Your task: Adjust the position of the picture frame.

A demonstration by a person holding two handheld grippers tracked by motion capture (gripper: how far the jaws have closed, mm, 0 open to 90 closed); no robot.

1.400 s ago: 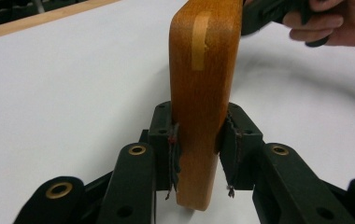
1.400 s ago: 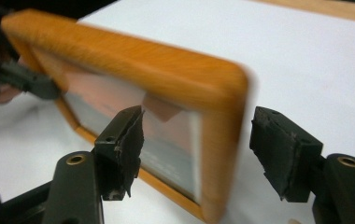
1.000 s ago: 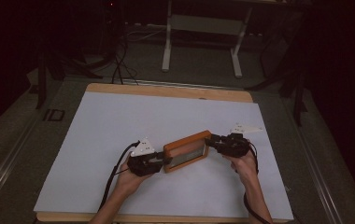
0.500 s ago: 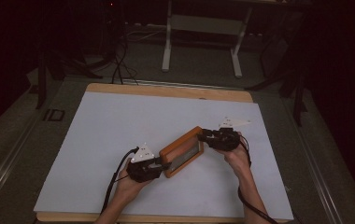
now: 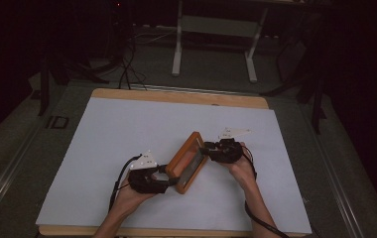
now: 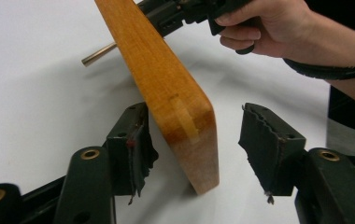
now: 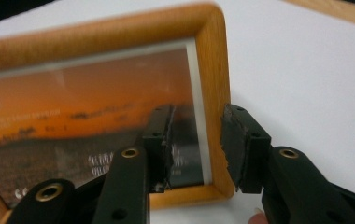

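A wooden picture frame [image 5: 188,161] stands on edge on the white sheet [image 5: 127,129] that covers the desk [image 5: 176,95], between the two grippers. The left gripper [image 5: 169,178] sits at the frame's near end and its jaws have just been opening: in the left gripper view the frame's rounded corner [image 6: 189,126] stands in the gap between them, just beside the left-hand pad [image 6: 138,149] and clearly apart from the ridged right-hand pad [image 6: 264,144], so this gripper has let go and only brackets the wood. From that gripper the frame runs away and upward across the view, tilted, with a thin brass-coloured rod [image 6: 98,54] showing beyond it on the sheet. The right gripper [image 5: 207,149] meets the far end of the frame; the person's right hand [image 5: 241,166] holds it, and the left hand [image 5: 127,196] holds the other. In the right gripper view the jaws straddle the frame's side rail [image 7: 213,93]: one pad lies over the glass and the orange photo [image 7: 73,116] on the front face, the other sits outside the rail's outer edge. The outer pad looks close to the wood, yet the blur hides whether both pads press on it, so I cannot tell if this gripper is clenched on the rail. The frame's bottom corner [image 7: 220,186] lies just ahead of that gripper's pads.
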